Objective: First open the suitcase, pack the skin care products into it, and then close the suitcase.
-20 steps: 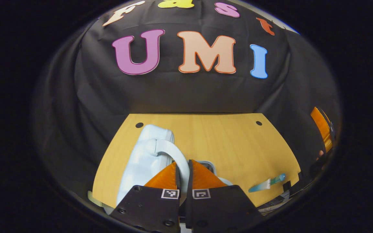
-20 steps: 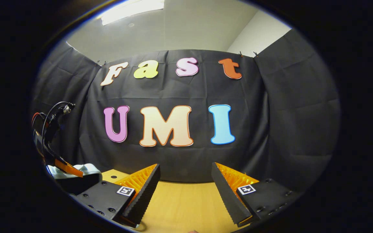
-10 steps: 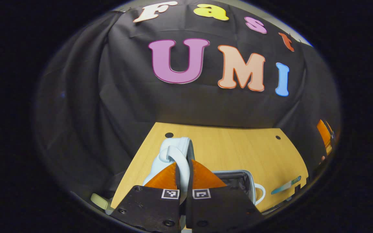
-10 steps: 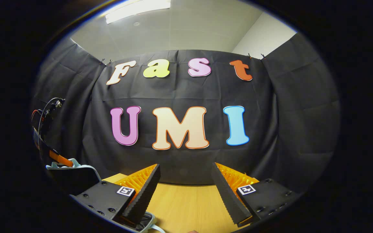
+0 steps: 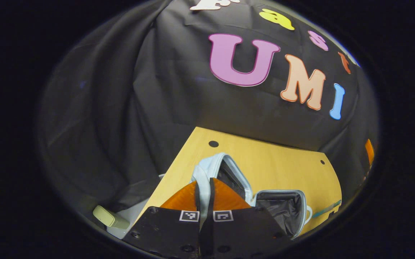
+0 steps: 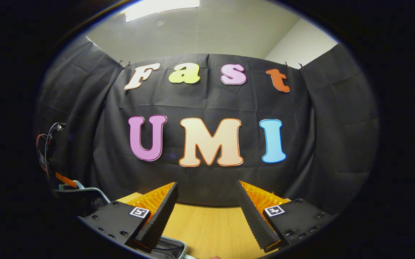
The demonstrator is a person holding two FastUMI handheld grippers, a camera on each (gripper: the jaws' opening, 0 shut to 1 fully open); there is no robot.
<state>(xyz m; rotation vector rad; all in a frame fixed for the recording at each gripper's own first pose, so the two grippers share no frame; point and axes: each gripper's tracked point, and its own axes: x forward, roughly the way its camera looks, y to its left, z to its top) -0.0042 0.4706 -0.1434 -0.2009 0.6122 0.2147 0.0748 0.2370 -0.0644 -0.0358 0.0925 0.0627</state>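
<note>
The light-blue suitcase stands open on the wooden table [image 5: 275, 162]. Its lid [image 5: 229, 172] is lifted up on edge, with dark lining showing inside. The base [image 5: 281, 212] lies flat to the right, lined in black. My left gripper [image 5: 203, 181] is shut on the lid's pale handle [image 5: 203, 198]. A teal skin care tube [image 5: 328, 210] lies at the table's right edge. My right gripper [image 6: 205, 201] hangs open above the table with nothing between its fingers. In the right gripper view the raised lid [image 6: 83, 199] and the left gripper [image 6: 61, 178] show at far left.
A pale green block [image 5: 108, 217] lies low at the left, off the table's edge. The table has two dark holes near its back edge [image 5: 213, 144]. A corner of the suitcase base [image 6: 171, 248] sits just below my right gripper's left finger. Black cloth closes the back and sides.
The left gripper has swung the lid up and over to the left by its handle, baring the dark lining of lid and base. The right gripper has stayed open and nearly still.
</note>
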